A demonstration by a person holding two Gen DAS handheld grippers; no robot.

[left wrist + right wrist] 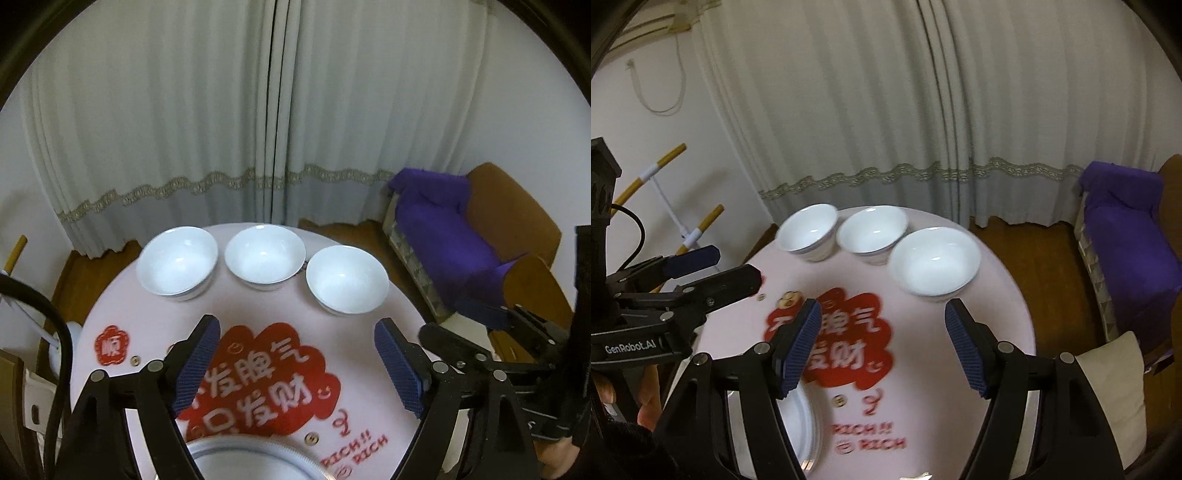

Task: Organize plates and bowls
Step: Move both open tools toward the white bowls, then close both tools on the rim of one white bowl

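Three white bowls stand in a row at the far side of the round pink table [122, 314]: left bowl [177, 260], middle bowl [265, 254], right bowl [346, 279]. They also show in the right wrist view: left bowl [808, 230], middle bowl [873, 233], right bowl [934, 260]. A white plate [243, 458] lies at the near edge under my left gripper [297, 332], which is open and empty. The plate also shows in the right wrist view [803, 424]. My right gripper [882, 312] is open and empty, short of the right bowl.
A red sticker with white characters [266, 376] covers the table's middle. Curtains [258, 129] hang behind. A chair with purple cloth [450, 240] stands at the right. A rack with yellow-tipped poles [683, 221] stands at the left. The floor is wooden.
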